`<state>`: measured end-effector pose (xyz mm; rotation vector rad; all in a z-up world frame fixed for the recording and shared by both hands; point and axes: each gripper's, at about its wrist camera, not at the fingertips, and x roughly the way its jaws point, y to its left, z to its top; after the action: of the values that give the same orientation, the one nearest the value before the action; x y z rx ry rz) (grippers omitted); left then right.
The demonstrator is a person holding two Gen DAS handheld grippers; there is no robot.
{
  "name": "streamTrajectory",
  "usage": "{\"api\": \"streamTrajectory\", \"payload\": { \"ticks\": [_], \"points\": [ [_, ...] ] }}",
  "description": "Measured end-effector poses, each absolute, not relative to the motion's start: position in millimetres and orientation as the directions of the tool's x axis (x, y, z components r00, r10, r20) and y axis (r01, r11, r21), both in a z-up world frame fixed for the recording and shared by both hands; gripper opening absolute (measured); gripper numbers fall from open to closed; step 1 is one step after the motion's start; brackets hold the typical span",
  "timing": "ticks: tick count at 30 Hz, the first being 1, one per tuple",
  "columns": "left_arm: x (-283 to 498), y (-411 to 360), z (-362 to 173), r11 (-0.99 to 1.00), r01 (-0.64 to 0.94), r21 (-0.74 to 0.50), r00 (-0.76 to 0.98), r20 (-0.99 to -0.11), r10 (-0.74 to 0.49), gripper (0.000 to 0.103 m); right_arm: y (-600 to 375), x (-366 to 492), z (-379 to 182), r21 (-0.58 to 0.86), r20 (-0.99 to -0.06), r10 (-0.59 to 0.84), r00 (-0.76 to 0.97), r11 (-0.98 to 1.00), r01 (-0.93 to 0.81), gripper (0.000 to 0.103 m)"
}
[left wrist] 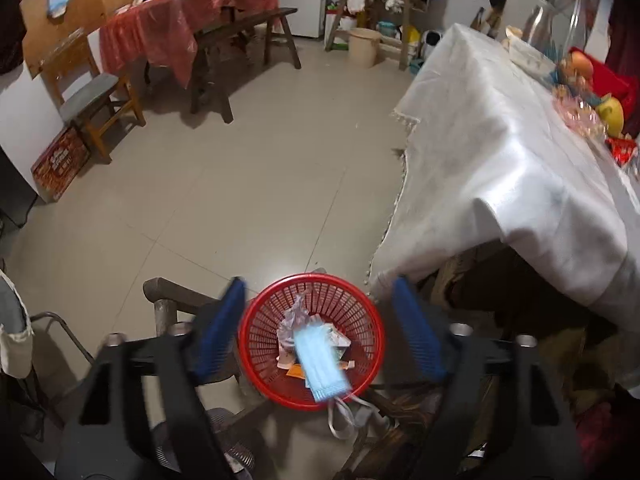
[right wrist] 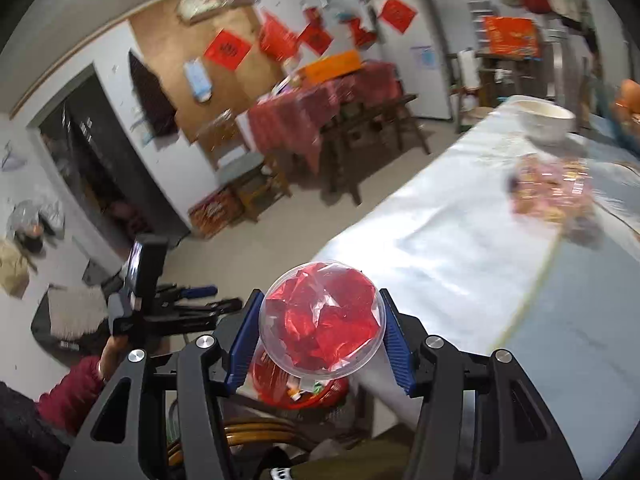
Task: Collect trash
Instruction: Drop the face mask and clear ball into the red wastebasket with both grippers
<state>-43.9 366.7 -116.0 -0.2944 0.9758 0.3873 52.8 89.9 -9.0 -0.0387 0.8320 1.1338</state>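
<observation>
A red plastic basket [left wrist: 360, 308] stands on a wooden stool below my left gripper [left wrist: 318, 320]. It holds crumpled wrappers and a blue face mask [left wrist: 320, 364] whose loops hang over the front rim. My left gripper is open and empty, its blue pads either side of the basket. My right gripper [right wrist: 320, 332] is shut on a clear plastic cup [right wrist: 322, 320] stuffed with red foil wrappers. It holds the cup in the air above the basket [right wrist: 304, 394], beside the table's edge. The left gripper [right wrist: 192, 304] shows in the right wrist view.
A table under a white cloth [left wrist: 500, 152] stands right of the basket, with fruit [left wrist: 610, 114], a white bowl [right wrist: 546, 120] and a bag of snacks [right wrist: 552, 192] on it. A red-clothed table [left wrist: 180, 20], bench and chair [left wrist: 92, 96] stand across the tiled floor.
</observation>
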Motion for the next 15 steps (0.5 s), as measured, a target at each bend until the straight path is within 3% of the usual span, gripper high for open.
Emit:
{"api": "streamTrajectory", "payload": {
  "ticks": [6,15],
  "points": [
    [-64,392,-90,0.861,-0.504,-0.068,0.559,-0.785,0.266,0.095,144,27,-23,0.371,-0.66,0.749,0.057,0.391,-0.842,0.056],
    [-92,435,-61,0.775,-0.628,-0.064,0.55,-0.741,0.385,0.096,240,-3,-41,0.36,-0.704,0.707,-0.065,0.277,-0.891,0.058]
  ]
}}
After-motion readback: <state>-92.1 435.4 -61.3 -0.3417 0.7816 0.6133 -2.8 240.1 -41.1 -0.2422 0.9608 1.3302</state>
